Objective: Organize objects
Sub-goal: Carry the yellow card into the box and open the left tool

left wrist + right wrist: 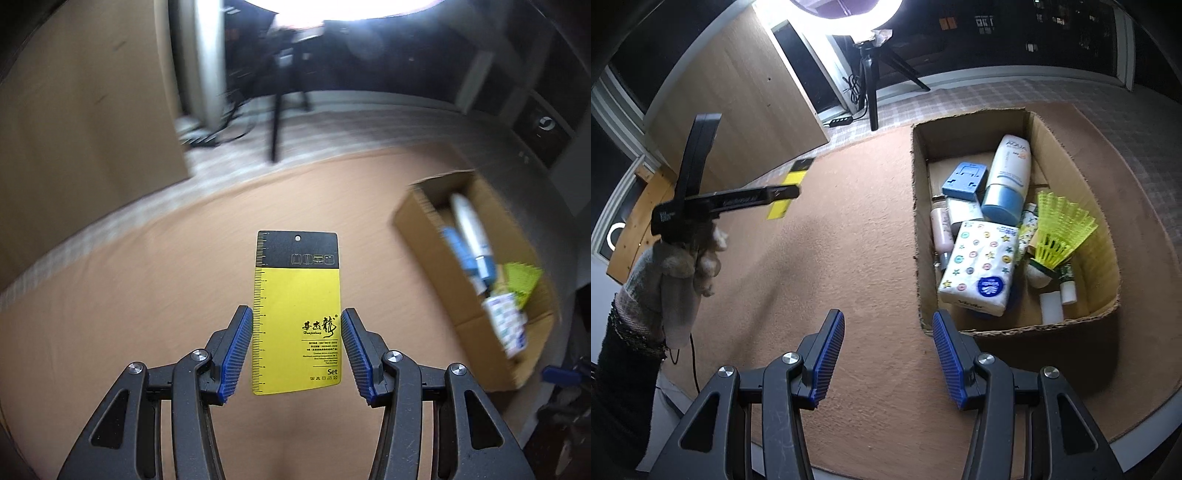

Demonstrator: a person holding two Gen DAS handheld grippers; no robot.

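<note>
A yellow and black card tag (pixel 296 314) with a printed ruler edge sits between the blue pads of my left gripper (pixel 296 354). The pads touch its two long edges and hold it above the brown table (pixel 166 277). In the right wrist view the left gripper (pixel 790 192) shows from the side at the left, held by a gloved hand, with the tag (pixel 790 184) sticking out beyond it. My right gripper (pixel 888 354) is open and empty above the table, just left of the near corner of a cardboard box (pixel 1108 258).
The box holds a white and blue lotion tube (pixel 1010 173), a blue plastic block (pixel 964 181), a tissue pack (pixel 980 266), a pink bottle (pixel 940 232) and a yellow shuttlecock (pixel 1060 232). A tripod (pixel 871 85) and ring light stand behind the table.
</note>
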